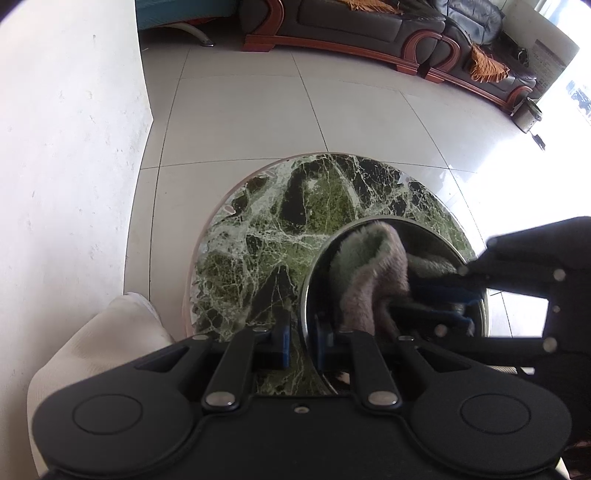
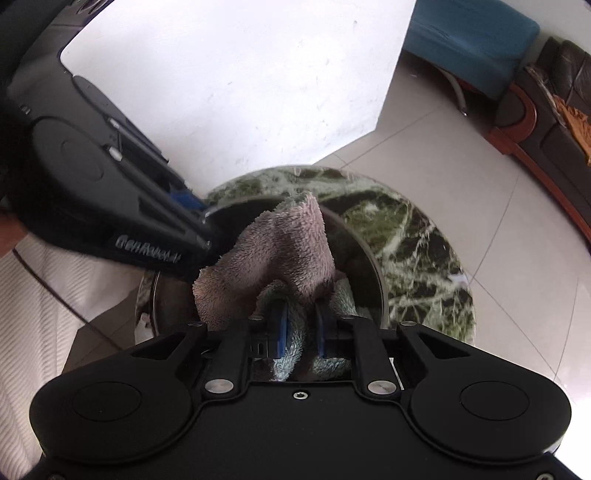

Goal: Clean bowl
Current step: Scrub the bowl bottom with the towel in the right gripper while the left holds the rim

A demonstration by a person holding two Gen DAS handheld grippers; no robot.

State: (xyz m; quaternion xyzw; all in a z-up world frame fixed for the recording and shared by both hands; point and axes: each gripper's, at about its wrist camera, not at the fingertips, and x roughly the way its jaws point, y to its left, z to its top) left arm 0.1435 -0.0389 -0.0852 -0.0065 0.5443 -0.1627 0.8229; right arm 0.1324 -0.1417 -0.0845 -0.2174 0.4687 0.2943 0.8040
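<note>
A shiny metal bowl [image 1: 428,243] [image 2: 356,251] stands on a round green marble table [image 1: 258,240] [image 2: 424,251], near its edge. My left gripper [image 1: 303,339] is shut on the bowl's near rim, one blue pad inside and one outside. In the right wrist view the left gripper [image 2: 207,223] comes in from the upper left. A fuzzy pink and grey-green cloth [image 1: 365,273] [image 2: 284,243] is bunched up inside the bowl. My right gripper [image 2: 301,326] is shut on the cloth's lower part and reaches into the bowl; the left wrist view shows the right gripper [image 1: 436,299] coming from the right.
A white wall [image 1: 66,147] stands to the left of the table. Pale floor tiles [image 1: 258,110] surround it. A dark leather sofa with wood trim [image 1: 369,26] lines the far side, and a small metal pot [image 1: 528,114] is on the floor. White ribbed fabric [image 2: 33,314] lies close by.
</note>
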